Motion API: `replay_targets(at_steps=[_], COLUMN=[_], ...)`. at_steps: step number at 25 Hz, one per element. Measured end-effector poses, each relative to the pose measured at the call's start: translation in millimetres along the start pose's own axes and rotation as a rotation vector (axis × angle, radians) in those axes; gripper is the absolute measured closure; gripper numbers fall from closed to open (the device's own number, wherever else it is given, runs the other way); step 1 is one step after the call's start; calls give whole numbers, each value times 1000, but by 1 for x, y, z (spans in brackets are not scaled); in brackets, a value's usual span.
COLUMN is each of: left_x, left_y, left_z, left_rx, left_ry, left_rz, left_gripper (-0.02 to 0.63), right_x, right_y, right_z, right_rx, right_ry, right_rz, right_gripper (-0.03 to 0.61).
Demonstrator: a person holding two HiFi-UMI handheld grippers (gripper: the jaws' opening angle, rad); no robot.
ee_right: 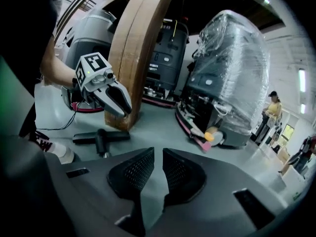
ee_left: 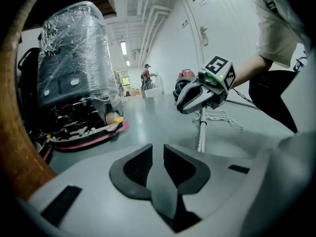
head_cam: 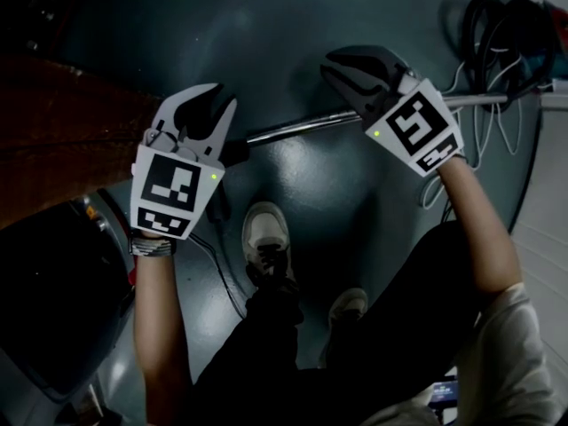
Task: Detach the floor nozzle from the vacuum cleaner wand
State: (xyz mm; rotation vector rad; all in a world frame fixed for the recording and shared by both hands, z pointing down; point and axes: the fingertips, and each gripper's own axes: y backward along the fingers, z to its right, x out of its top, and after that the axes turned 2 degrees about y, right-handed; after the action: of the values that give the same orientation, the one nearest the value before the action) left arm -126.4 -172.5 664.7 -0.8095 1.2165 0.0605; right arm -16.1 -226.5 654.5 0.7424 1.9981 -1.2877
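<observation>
Nozzle (ee_right: 101, 136): black, T-shaped, flat on the floor (head_cam: 266, 34), seemingly joined to the wand (head_cam: 293, 129), a chrome tube lying across the floor toward the cables (head_cam: 497, 25) at the right. Probably light, rigid plastic, apt to skate on the smooth floor, so best pinned at the neck by the joint. Wand likely stiff, slick metal, best clamped just beside the collar for a straight pull. Any release catch too small to make out. Above, clear of both parts, left gripper (ee_left: 158, 149) near the nozzle end and right gripper (ee_right: 158, 152) over the tube, each with jaws at a narrow gap and nothing between them. Beyond, a wooden post (ee_right: 138, 43), a film-wrapped machine (ee_right: 232, 68), and shoes (head_cam: 266, 238) near the wand.
</observation>
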Motion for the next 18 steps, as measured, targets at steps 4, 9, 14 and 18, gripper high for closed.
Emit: replay_targets(at_steps=[4, 9, 14, 18], left_x=[23, 41, 62, 76], left_y=[6, 10, 16, 24], left_z=[-7, -14, -19, -26], left_rx=[42, 91, 152, 189], left_ry=[13, -12, -6, 24], left_rz=[75, 126, 181, 216], left_gripper=[578, 612, 612, 612], right_x=[35, 45, 58, 65], right_y=[19, 31, 47, 58], right_z=[7, 21, 39, 48], right_rx=[-57, -108, -141, -159], right_ry=[15, -32, -140, -166], right_rz=[131, 180, 274, 313], right_gripper=[518, 539, 551, 551])
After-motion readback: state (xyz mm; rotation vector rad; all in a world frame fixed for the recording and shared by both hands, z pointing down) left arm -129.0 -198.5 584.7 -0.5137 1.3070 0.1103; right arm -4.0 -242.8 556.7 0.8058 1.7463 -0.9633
